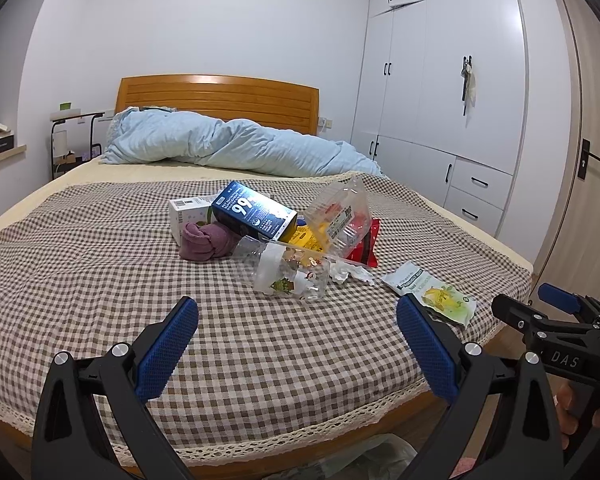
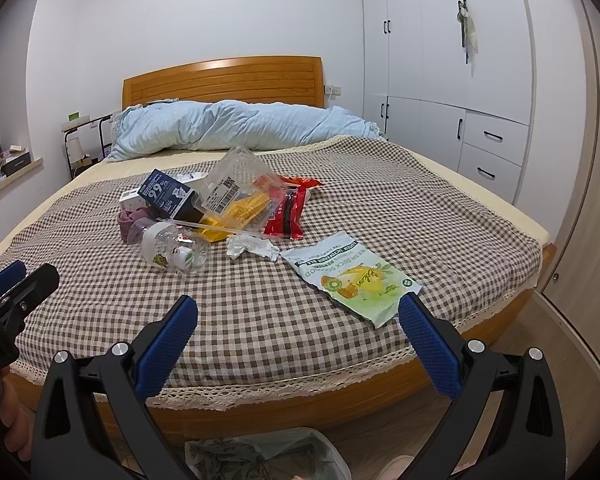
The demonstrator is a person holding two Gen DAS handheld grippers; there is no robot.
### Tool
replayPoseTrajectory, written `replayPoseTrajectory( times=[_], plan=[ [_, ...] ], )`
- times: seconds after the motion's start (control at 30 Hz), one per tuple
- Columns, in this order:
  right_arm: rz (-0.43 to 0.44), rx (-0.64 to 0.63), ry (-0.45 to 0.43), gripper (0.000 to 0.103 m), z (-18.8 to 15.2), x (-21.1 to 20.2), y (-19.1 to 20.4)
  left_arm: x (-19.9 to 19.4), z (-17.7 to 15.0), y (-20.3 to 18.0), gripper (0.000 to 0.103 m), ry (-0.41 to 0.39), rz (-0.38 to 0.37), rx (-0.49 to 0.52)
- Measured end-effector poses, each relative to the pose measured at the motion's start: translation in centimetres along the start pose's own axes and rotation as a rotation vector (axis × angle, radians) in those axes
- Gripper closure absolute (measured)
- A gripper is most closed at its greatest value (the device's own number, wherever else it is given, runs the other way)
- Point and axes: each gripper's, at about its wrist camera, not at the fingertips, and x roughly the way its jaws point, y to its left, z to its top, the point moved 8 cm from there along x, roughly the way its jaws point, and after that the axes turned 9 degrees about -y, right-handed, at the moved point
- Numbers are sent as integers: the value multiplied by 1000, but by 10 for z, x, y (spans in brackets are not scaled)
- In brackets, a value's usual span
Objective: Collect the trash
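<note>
Right wrist view: green-and-yellow pouch point(image 2: 354, 278) lying flat on the checked bedspread point(image 2: 440, 216), nearest piece of litter, just ahead of the right gripper point(image 2: 298, 314). Likely light, limp and a bit slick; best pinched at the near torn edge, where a corner lifts off the cloth. Just beyond, crumpled white paper point(image 2: 250, 247), soft and easily squeezed anywhere. Further left, clear plastic bottle point(image 2: 176, 250) on its side, probably empty, prone to roll and dent; safest taken across the body. Behind these, heaped together, clear clamshell box point(image 2: 236, 178), red packet point(image 2: 288, 210), yellow wrapper point(image 2: 240, 212), dark blue carton point(image 2: 168, 194) and purple cloth bundle point(image 2: 130, 220). Right gripper spread wide, nothing between the blue pads.

Left wrist view: left gripper point(image 1: 298, 314) likewise spread wide and empty, aimed at the bottle. Shows the white box point(image 1: 186, 214) behind the purple bundle more fully. Right wrist view alone gives the pouch's print clearly, plus a plastic bag point(image 2: 268, 456) on the floor below the bed's foot, probably the bin.
</note>
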Motion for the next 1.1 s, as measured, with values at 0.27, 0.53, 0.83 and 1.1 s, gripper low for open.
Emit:
replayPoseTrajectory(
  times=[0.27, 0.53, 0.83, 1.1],
  plan=[
    [-3, 0, -4, 6, 1, -1, -1, 0, 0, -3, 7, -14, -5, 13],
    [-4, -2, -5, 6, 2, -1, -3, 1, -2, -4, 7, -7, -8, 8],
    [-4, -2, -5, 6, 2, 0, -3, 2, -3, -4, 7, 2, -26, -38],
    [-5, -9, -9, 6, 3, 2, -2, 3, -5, -5, 7, 6, -22, -32]
  ],
)
